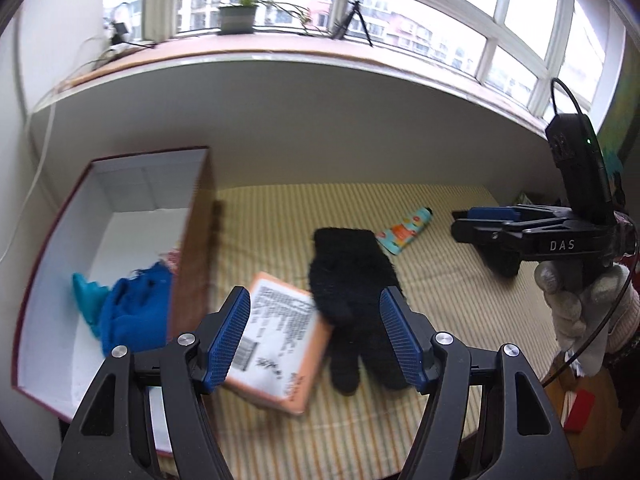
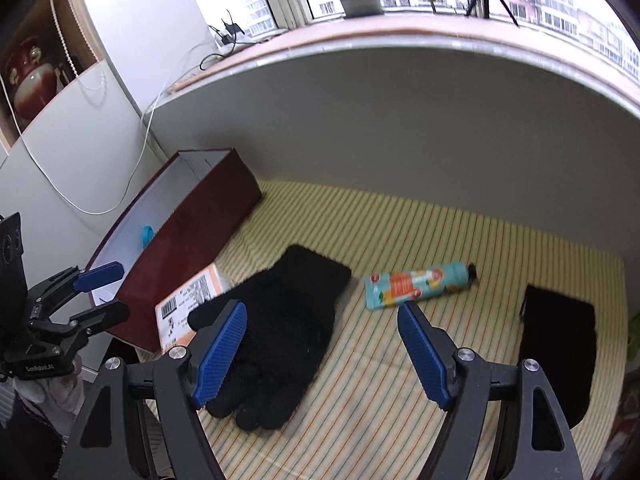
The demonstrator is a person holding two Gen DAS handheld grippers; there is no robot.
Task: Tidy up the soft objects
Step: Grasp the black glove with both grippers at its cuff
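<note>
A black knit glove (image 1: 354,296) lies on the striped cloth, partly over an orange packet (image 1: 280,340). My left gripper (image 1: 316,320) is open above them, empty. The glove also shows in the right wrist view (image 2: 280,328), under my open, empty right gripper (image 2: 322,332). A second black soft item (image 2: 560,352) lies at the right edge of the cloth. The open box (image 1: 120,184) at the left holds a blue cloth (image 1: 136,312) and a teal item (image 1: 86,296). The right gripper also shows in the left wrist view (image 1: 488,220); the left gripper shows in the right wrist view (image 2: 104,292).
A teal and orange tube (image 2: 420,284) lies on the striped cloth (image 2: 400,380) behind the glove. The box's brown side wall (image 2: 192,248) stands beside the packet. A white wall under a window sill (image 2: 400,120) bounds the back. A white cable (image 2: 60,184) hangs at left.
</note>
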